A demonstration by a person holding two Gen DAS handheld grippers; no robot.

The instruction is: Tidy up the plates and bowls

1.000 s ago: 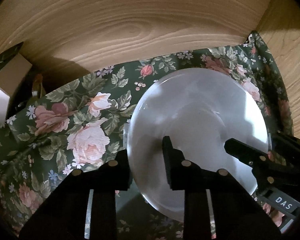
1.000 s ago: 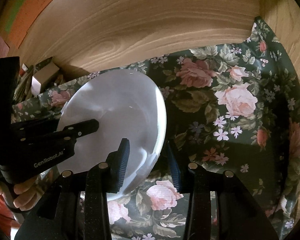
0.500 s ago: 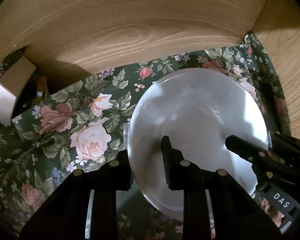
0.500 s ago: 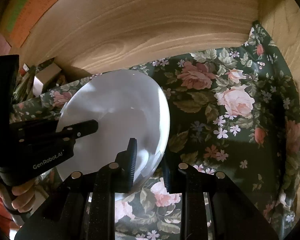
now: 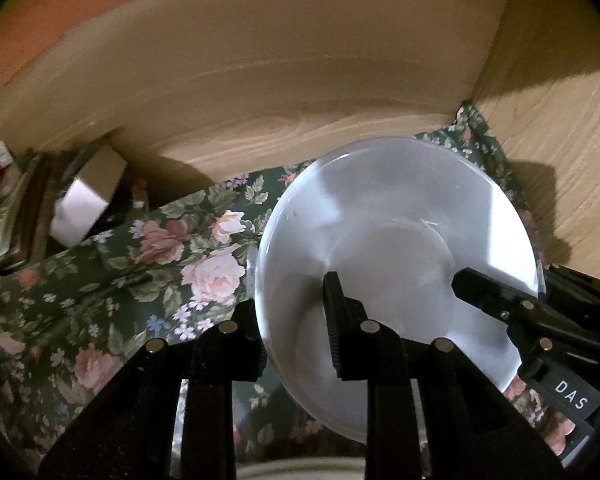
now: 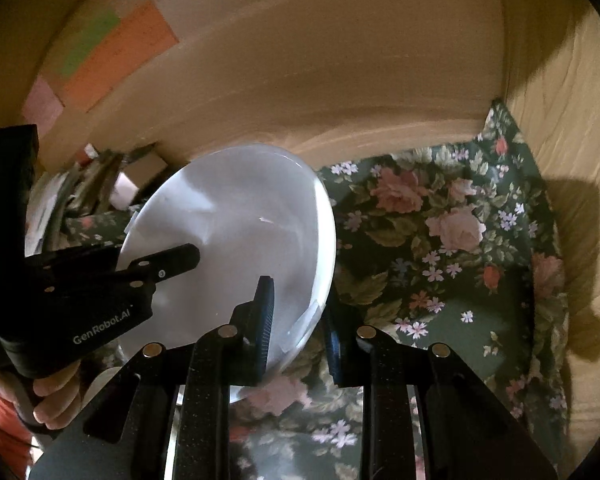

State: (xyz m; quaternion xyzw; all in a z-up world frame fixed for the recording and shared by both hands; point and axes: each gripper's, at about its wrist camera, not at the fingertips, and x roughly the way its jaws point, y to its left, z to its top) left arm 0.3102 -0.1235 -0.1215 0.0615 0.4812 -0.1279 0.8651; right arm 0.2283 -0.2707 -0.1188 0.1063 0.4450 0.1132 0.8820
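Above floral cloth (image 6: 440, 248) I hold plate (image 5: 396, 248) tilted, face toward me — left gripper (image 5: 296, 320) and right gripper (image 6: 298, 316) both clamp its rim.

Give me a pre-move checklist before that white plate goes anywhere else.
1. Left gripper straddles the white plate rim, one finger on each side: ok.
2. Right gripper straddles the opposite rim: ok.
3. Pads fully clamped on the rim: cannot tell.
4. Plate off the floral cloth: cannot tell; it is tilted.
5. Open cloth to the plate's right: ok.
6. Clutter with a small box stands apart on the left: ok.
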